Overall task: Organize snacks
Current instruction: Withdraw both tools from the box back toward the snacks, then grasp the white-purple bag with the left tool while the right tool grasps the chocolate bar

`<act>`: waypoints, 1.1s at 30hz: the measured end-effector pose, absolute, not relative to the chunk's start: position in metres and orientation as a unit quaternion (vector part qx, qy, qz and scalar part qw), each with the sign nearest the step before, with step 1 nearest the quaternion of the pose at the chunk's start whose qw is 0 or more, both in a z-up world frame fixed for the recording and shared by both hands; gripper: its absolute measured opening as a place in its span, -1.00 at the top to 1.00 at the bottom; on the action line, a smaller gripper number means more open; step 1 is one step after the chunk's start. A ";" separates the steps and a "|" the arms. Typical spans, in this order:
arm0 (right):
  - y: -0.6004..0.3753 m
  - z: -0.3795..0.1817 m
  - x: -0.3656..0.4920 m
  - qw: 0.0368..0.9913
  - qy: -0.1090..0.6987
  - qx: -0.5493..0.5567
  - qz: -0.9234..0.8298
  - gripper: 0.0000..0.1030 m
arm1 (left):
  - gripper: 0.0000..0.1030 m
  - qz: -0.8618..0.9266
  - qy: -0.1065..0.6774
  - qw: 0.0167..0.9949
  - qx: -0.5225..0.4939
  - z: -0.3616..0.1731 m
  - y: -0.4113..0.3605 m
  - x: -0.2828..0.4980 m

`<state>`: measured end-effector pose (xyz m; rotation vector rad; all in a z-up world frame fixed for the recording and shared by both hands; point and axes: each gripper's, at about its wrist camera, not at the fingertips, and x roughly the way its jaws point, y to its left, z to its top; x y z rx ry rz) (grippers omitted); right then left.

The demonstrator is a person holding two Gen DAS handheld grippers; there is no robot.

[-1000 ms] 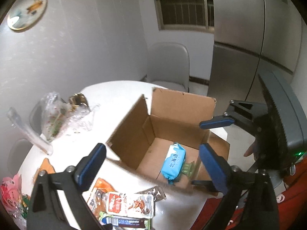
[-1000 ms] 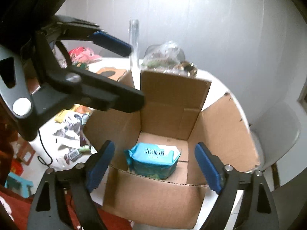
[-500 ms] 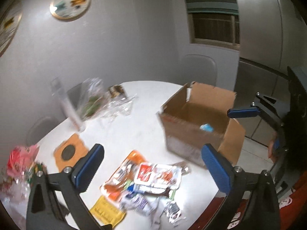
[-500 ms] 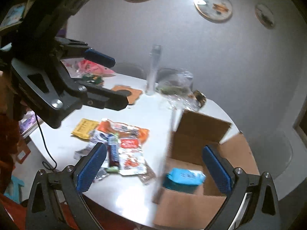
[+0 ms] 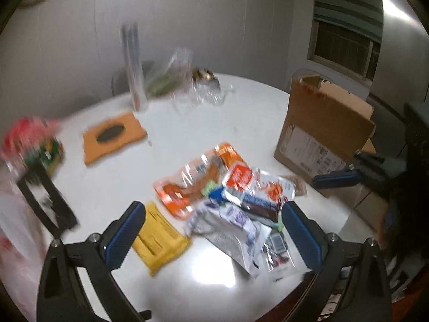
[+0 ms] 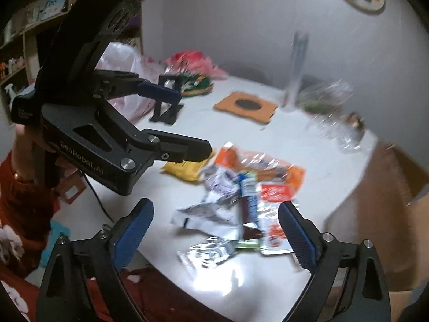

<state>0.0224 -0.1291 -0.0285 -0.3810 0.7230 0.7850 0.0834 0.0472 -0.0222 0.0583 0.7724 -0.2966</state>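
A pile of snack packets [image 5: 228,201] lies on the white round table [image 5: 187,134]: an orange pack [image 5: 193,185], a yellow pack [image 5: 161,241], a silver-white bag [image 5: 230,230] and a dark bar [image 5: 257,206]. The pile also shows in the right wrist view [image 6: 241,196]. A brown cardboard box [image 5: 321,128] stands at the table's right edge. My left gripper [image 5: 211,238] is open and empty above the pile; it also shows in the right wrist view [image 6: 185,126]. My right gripper [image 6: 214,233] is open and empty above the pile's near side.
An orange mat [image 5: 112,136], a tall clear tube [image 5: 132,69], crumpled clear bags [image 5: 187,86], a red and green bag [image 5: 34,145] and a black stand [image 5: 45,201] sit on the far and left parts of the table. Shelves [image 6: 32,13] stand at left.
Both grippers have swung away from the cardboard box toward the snack pile. The box with the blue packet has slid to the right edge of both views. Both grippers stay open.
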 end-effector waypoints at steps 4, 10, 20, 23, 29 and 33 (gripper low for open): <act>-0.128 -0.064 0.034 0.841 0.366 -0.162 0.365 -0.80 | -0.95 -0.186 0.407 0.894 -0.019 -0.058 0.046 0.091; -0.148 -0.094 0.039 0.850 0.381 -0.139 0.337 -0.62 | -0.95 -0.187 0.441 0.877 -0.043 -0.094 0.027 0.111; -0.176 -0.101 0.031 0.857 0.379 -0.163 0.308 -0.61 | -0.28 -0.141 0.444 0.884 -0.046 -0.111 0.019 0.129; -0.178 -0.099 0.033 0.860 0.376 -0.162 0.304 -0.61 | 0.00 -0.154 0.446 0.880 -0.054 -0.113 0.021 0.125; -0.173 -0.090 0.046 0.862 0.373 -0.150 0.307 -0.32 | 0.54 -0.160 0.434 0.886 -0.030 -0.105 0.028 0.105; -0.162 -0.089 0.059 0.860 0.376 -0.156 0.307 0.00 | 0.54 -0.169 0.441 0.881 -0.019 -0.103 0.036 0.091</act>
